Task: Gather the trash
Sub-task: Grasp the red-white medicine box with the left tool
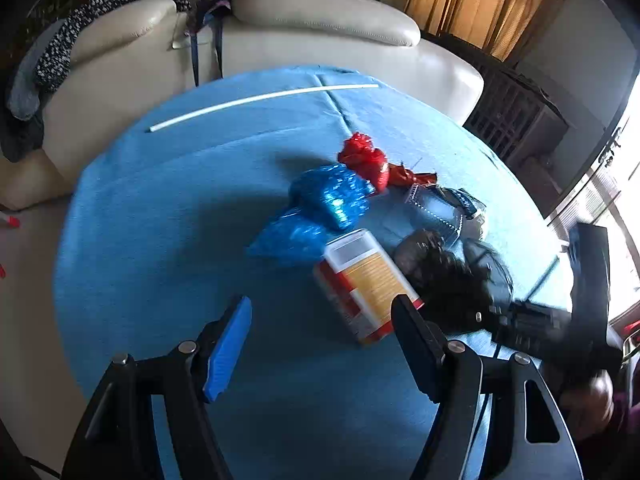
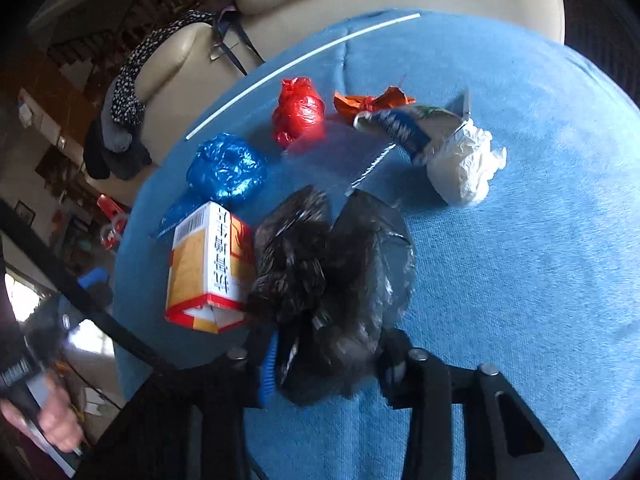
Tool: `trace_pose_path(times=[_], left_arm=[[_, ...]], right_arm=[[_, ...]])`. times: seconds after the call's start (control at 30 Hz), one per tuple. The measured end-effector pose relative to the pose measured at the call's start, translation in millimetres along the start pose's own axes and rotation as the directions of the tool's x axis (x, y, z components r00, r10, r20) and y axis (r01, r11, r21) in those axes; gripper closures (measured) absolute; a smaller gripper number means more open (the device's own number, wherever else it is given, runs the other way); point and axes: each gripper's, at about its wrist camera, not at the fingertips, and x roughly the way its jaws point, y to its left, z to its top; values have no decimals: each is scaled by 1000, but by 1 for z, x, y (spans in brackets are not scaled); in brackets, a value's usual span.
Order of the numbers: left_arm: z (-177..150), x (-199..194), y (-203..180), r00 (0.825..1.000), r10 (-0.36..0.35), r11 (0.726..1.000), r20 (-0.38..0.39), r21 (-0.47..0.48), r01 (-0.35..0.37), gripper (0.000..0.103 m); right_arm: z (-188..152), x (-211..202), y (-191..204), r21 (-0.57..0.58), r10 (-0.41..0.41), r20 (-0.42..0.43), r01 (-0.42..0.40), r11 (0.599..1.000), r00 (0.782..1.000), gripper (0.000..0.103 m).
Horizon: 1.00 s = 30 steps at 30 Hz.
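The sofa (image 1: 320, 36) stands behind the tabletop (image 1: 160, 220), which is covered in blue cloth. Your trash lies in a cluster on the tabletop, right of centre in the left wrist view. A white rod (image 1: 260, 98) lies across the far side. Your right claw (image 2: 326, 364) is clamped on the black bag (image 2: 340, 272), which bulges forward between its fingers. The carton (image 2: 208, 268) lies on its side, touching the black bag. The blue bag (image 2: 226, 170) sits just beyond the carton; the red bag (image 2: 298, 112) lies farther back. The white wad (image 2: 464, 168) rests against a flattened wrapper (image 2: 404, 128). An orange wrapper (image 2: 372, 102) lies beside the red bag. Your left claw (image 1: 324, 344) is spread wide, empty, above the cloth near the carton.
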Motion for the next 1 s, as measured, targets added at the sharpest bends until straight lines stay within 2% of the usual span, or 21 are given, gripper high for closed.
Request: trace_pose_path(times=[0.1, 0.27, 0.33, 0.47, 0.5, 0.6, 0.67, 0.7, 0.73, 0.77, 0.8, 0.87, 1.0], left_arm=[[6, 14, -15, 999, 19, 1000, -28, 0, -19, 30], [11, 43, -40, 994, 72, 997, -84, -10, -73, 30], [13, 53, -48, 989, 114, 993, -92, 3, -115, 30], [9, 69, -50, 979, 171, 985, -114, 5, -171, 30], [7, 72, -48, 976, 182, 983, -123, 2, -183, 32], [1, 71, -41, 979, 157, 987, -131, -10, -159, 51], [-2, 65, -38, 982, 146, 989, -123, -2, -147, 55], [-4, 61, -36, 984, 133, 991, -118, 2, -134, 55], [-4, 59, -36, 985, 129, 992, -113, 7, -129, 55], [-7, 53, -36, 987, 126, 992, -105, 17, -125, 55], [-10, 49, -36, 987, 123, 992, -99, 26, -121, 55], [-17, 41, -38, 989, 113, 993, -93, 43, -109, 55], [-31, 27, -44, 993, 82, 994, -90, 78, -75, 55]], right_arm=[[-10, -14, -7, -9, -37, 29, 37, 999, 999, 71], [-29, -39, -28, 23, -34, 54, 32, 999, 998, 71], [-36, -51, -34, 30, -40, 71, 38, 999, 997, 71], [-57, -66, -48, 65, -30, 79, 25, 998, 996, 71], [-62, -69, -53, 78, -27, 74, 21, 997, 997, 71], [-71, -72, -61, 99, -27, 62, 21, 995, 998, 70], [-74, -72, -64, 110, -20, 57, 14, 994, 998, 67], [-75, -73, -65, 116, -22, 59, 15, 993, 998, 65], [-75, -73, -66, 121, -27, 57, 20, 992, 998, 58], [-73, -72, -66, 128, -32, 53, 25, 991, 998, 39], [-72, -73, -67, 136, -30, 59, 21, 990, 998, 32], [-74, -77, -69, 151, -10, 96, -5, 989, 995, 32], [-72, -82, -70, 148, -28, 115, 11, 989, 993, 32]])
